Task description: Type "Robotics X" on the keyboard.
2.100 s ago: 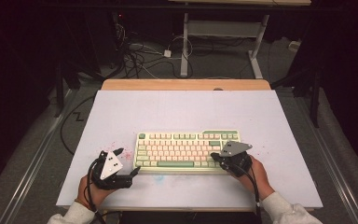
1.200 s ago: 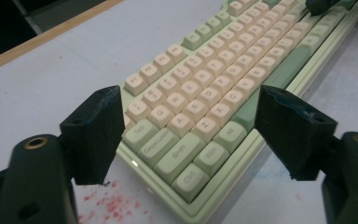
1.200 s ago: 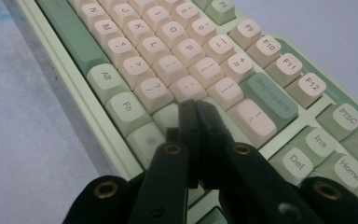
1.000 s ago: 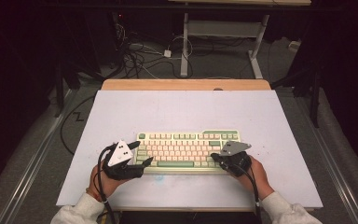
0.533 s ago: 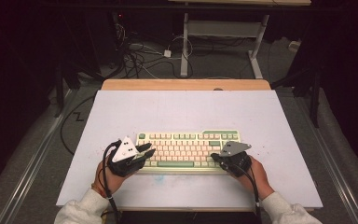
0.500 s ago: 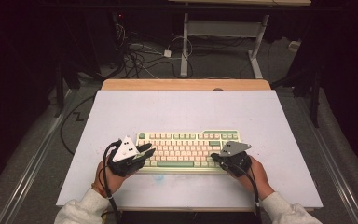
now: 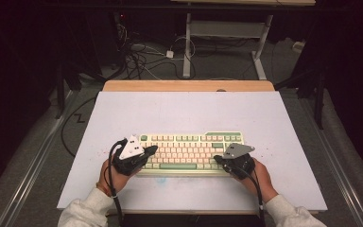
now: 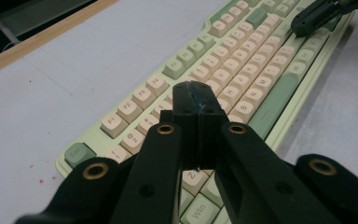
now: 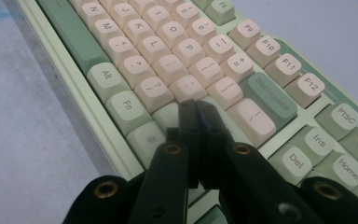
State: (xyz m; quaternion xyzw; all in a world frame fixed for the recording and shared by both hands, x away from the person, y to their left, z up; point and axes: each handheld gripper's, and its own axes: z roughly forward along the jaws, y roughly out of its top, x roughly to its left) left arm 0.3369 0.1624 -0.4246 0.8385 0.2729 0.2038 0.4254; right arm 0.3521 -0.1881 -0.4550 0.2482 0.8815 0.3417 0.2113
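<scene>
Here the keyboard [image 7: 191, 153] lies at the table's [image 7: 189, 109] near middle, with each hand-held tool posted at one end, likely so closed tips can poke single keys. At its nine o'clock end the left gripper [image 8: 196, 105] hangs clenched and empty over the left-hand letter rows. At three o'clock the right gripper [image 9: 193, 114] is pinched together, holding nothing, tips over the keys near Enter.
</scene>
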